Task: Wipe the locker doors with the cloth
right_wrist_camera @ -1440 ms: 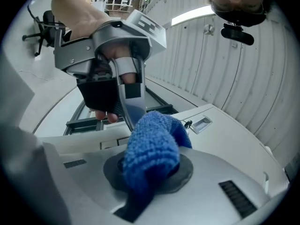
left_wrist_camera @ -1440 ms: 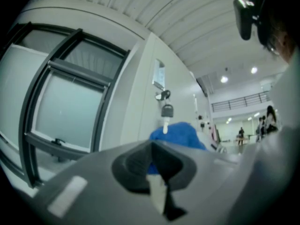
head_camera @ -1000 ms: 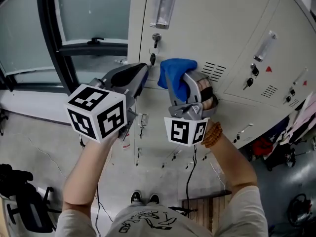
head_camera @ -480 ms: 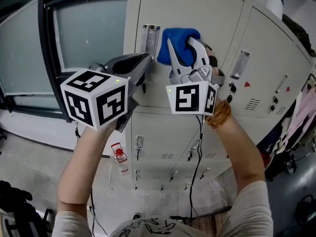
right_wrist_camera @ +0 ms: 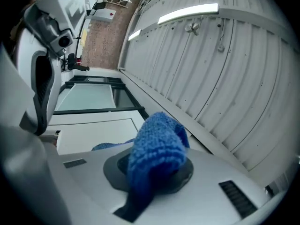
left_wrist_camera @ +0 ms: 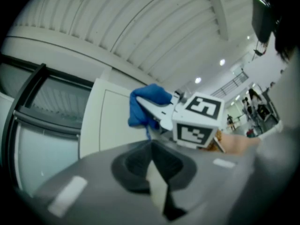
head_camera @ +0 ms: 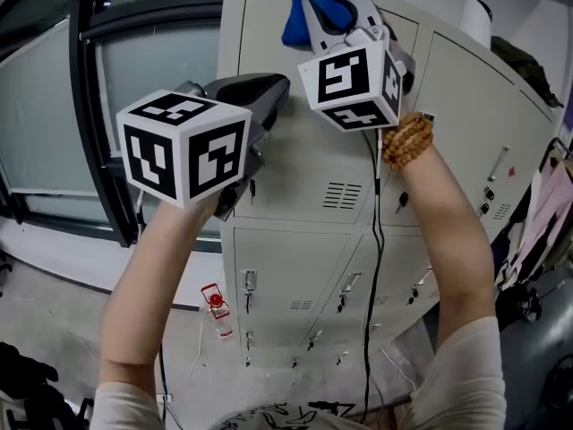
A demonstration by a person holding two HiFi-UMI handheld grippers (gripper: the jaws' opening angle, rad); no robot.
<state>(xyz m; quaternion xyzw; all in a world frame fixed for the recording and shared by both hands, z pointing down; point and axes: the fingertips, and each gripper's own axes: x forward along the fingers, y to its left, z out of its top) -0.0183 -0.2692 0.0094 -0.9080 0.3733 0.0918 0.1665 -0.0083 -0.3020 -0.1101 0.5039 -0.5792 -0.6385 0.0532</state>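
Right claw (right_wrist_camera: 152, 175) clamps cloth (right_wrist_camera: 157, 139); only head view shows lower locker doors (head_camera: 295, 276).

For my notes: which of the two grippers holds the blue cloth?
The right gripper, the higher one, is shut on the cloth; the left gripper is shut on nothing.

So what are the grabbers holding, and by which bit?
The right gripper pinches the blue cloth by a bunched-up fold. The left gripper holds nothing; its jaws are together.
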